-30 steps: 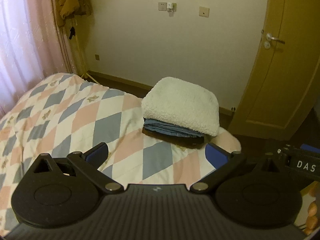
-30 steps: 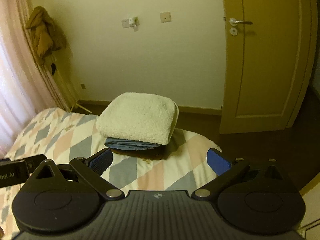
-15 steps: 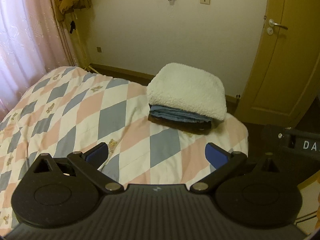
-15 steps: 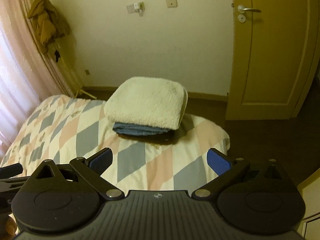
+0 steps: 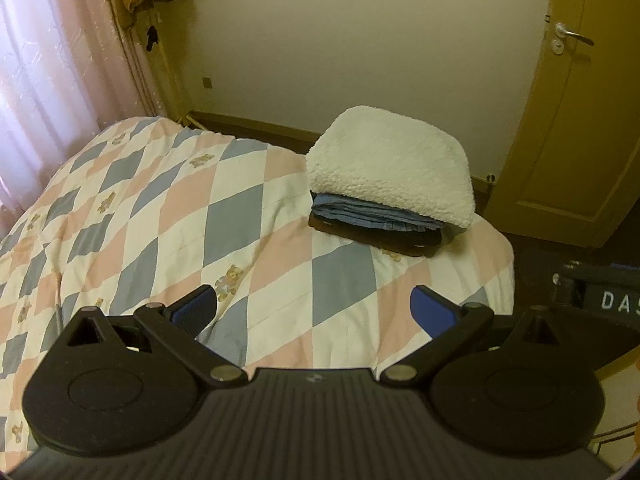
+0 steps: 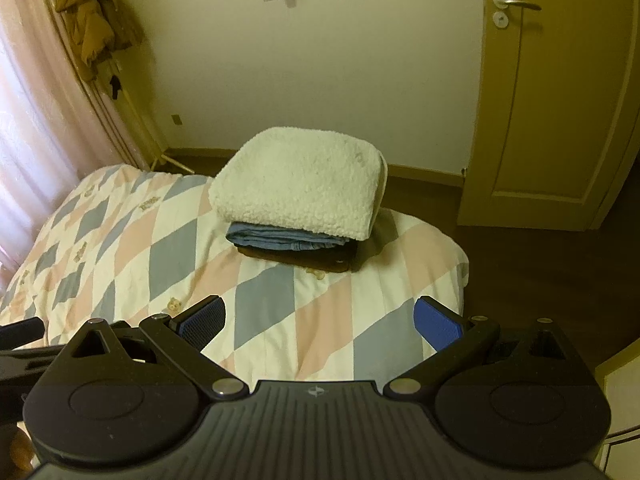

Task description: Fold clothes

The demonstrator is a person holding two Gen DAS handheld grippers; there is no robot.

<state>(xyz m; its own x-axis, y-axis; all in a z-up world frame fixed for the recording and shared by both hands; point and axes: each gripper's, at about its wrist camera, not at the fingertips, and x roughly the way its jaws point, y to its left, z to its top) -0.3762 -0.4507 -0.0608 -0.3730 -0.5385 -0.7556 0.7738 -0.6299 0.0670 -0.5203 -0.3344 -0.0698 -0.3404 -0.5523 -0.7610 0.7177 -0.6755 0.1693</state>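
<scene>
Both jaws spread, empty — folded stack (image 5: pixel 384 200) on bed (image 5: pixel 200 216); jacket (image 6: pixel 94 20) whole only in right view.

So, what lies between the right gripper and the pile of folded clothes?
Only bare quilt separates the right gripper from the folded pile, shown in the right wrist view.

Fluffy white fleece (image 5: pixel 390 168) tops smooth denim (image 5: pixel 372 214) on a cotton quilt (image 5: pixel 168 216).
</scene>
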